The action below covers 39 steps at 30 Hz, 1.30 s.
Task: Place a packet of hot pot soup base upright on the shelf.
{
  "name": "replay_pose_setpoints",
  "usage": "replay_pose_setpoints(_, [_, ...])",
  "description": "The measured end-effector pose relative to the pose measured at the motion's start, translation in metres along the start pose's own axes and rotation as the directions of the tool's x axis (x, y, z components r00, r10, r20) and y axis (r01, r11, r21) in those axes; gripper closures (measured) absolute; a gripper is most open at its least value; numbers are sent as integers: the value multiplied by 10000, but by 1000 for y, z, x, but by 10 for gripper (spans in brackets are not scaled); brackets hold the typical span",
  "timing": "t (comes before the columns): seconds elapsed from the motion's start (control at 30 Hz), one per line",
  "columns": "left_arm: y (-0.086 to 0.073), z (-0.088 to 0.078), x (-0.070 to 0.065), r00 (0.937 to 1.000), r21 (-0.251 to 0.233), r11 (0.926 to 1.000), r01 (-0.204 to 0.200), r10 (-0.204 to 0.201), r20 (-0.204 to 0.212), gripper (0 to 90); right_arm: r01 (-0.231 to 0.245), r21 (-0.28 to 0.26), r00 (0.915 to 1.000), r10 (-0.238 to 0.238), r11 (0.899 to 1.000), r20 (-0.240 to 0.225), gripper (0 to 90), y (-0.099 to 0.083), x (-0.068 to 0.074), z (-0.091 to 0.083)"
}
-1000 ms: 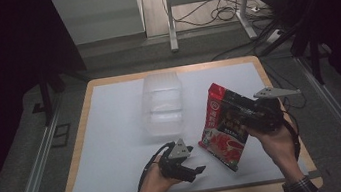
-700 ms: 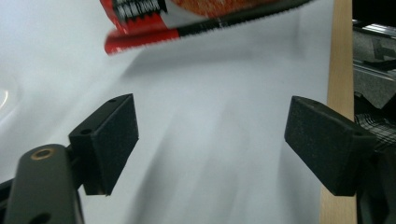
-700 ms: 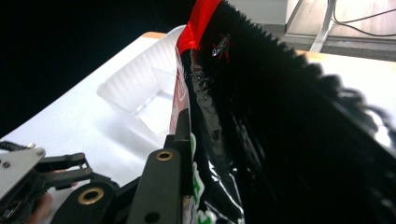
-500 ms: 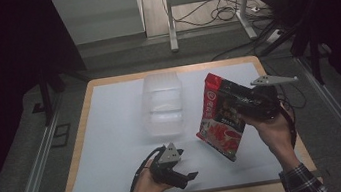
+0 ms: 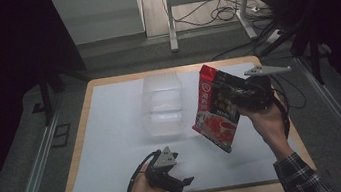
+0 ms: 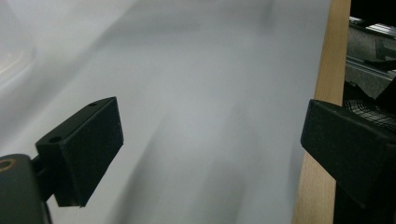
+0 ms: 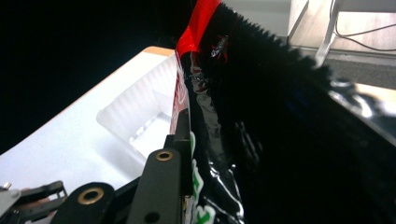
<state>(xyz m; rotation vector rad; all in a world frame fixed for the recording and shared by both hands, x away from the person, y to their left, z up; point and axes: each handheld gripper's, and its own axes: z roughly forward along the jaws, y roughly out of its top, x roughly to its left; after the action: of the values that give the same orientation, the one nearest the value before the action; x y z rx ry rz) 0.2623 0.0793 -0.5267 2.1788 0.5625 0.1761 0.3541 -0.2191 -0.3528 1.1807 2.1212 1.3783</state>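
Your right gripper (image 5: 239, 97) is clamped on the red-and-black snack bag (image 5: 216, 107), held tilted in the air above the white mat (image 5: 113, 134), just right of the clear plastic container (image 5: 162, 104), which looks empty. Your left gripper (image 5: 180, 178) sits low near the mat's front edge w/ jaws spread, having just been opening, nothing btwn them, well apart from the bag.

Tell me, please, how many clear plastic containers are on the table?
1. The clear plastic container stands on the white sheet, left of the raised snack bag. No other is visible.
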Motion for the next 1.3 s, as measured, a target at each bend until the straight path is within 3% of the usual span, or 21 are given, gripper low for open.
replay_pose_setpoints(0.3, [-6,-6,-3,9995,52,10000,-31,32,-314,33,-6,-212,10000,7,9998,26,723,15,-1,8])
replay_pose_setpoints(0.87, [-12,-11,-3,9990,-4,10000,18,-18,-455,13,-231,-417,9997,234,9989,61,722,34,-8,24])
replay_pose_setpoints(1.3, [-12,-11,-3,9990,-54,9999,119,-121,-421,11,-64,-717,9994,40,9974,-334,722,60,-1,49])
